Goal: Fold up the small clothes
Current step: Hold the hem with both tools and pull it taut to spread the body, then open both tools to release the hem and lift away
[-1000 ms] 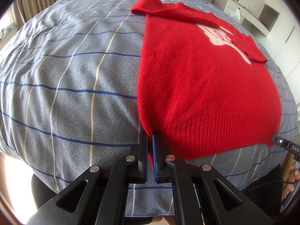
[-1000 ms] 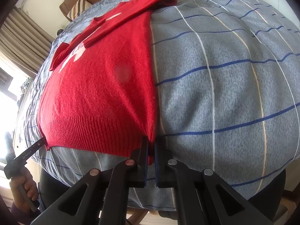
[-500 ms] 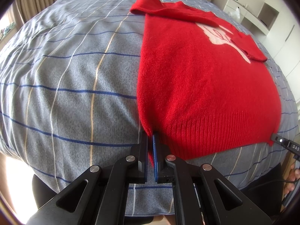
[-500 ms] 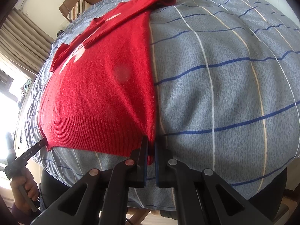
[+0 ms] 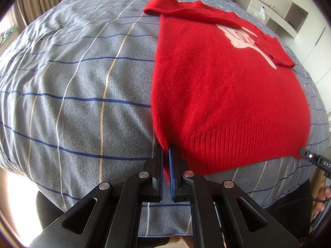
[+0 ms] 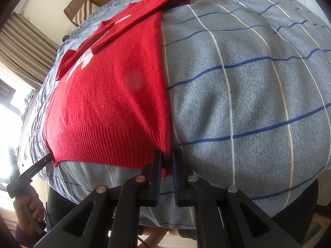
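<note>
A red knit sweater with a white motif lies flat on the bed, sleeves folded across its chest. My left gripper is shut on the left corner of the ribbed hem. In the right wrist view the sweater stretches away to the left, and my right gripper holds the hem's other corner. Its jaws are opening slightly, with the red fabric still filling the gap between them. Each view shows the other gripper's tip at the far hem corner: the right one and the left one.
The bed cover is grey-blue with blue, white and tan lines and spreads wide on both sides of the sweater. White shelves stand past the bed's far right. A curtain and a wooden headboard lie beyond. A hand grips the left tool.
The gap between the right gripper's fingers has widened a little around the hem corner. Neither gripper has moved, and the sweater lies as before.
</note>
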Motion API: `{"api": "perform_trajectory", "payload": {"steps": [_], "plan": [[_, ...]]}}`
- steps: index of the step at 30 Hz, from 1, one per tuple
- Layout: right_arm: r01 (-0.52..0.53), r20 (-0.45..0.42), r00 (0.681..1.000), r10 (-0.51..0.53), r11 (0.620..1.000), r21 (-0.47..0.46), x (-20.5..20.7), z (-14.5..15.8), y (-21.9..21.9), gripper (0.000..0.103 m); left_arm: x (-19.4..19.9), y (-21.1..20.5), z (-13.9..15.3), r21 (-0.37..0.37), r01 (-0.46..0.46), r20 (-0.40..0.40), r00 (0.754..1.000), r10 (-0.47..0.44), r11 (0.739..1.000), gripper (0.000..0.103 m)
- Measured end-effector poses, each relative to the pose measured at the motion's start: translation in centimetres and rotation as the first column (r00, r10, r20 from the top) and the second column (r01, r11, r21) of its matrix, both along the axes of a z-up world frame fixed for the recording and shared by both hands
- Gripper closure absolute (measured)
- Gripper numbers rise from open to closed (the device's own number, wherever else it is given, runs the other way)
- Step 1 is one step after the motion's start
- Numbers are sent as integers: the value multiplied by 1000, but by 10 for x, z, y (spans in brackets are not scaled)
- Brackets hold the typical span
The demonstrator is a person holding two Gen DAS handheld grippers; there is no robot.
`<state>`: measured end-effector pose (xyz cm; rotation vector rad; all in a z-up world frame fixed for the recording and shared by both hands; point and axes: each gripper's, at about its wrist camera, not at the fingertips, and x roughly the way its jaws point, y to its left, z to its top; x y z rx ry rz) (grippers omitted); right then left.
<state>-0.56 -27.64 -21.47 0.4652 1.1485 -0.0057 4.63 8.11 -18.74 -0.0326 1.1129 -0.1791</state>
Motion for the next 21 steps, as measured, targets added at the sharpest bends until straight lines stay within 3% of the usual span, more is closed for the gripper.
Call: {"api": "perform_trajectory", "payload": {"steps": [10, 12, 17, 21], "plan": [[5, -3, 1000, -5, 1000, 7, -9, 1, -5, 87, -2, -1, 2, 10, 2, -1, 1000, -2, 1000, 97], [7, -4, 1000, -7, 1000, 7, -10, 1, -5, 85, -4, -1, 3, 19, 4, -1, 1000, -4, 1000, 92], [12, -11, 1000, -12, 1000, -2, -18, 5, -10, 79, -17, -2, 11, 50, 12, 3, 1000, -12, 999, 60], [13, -29, 999, -14, 999, -29, -27, 7, -14, 79, -30, 1, 22, 84, 30, 22, 999, -32, 996, 59]]}}
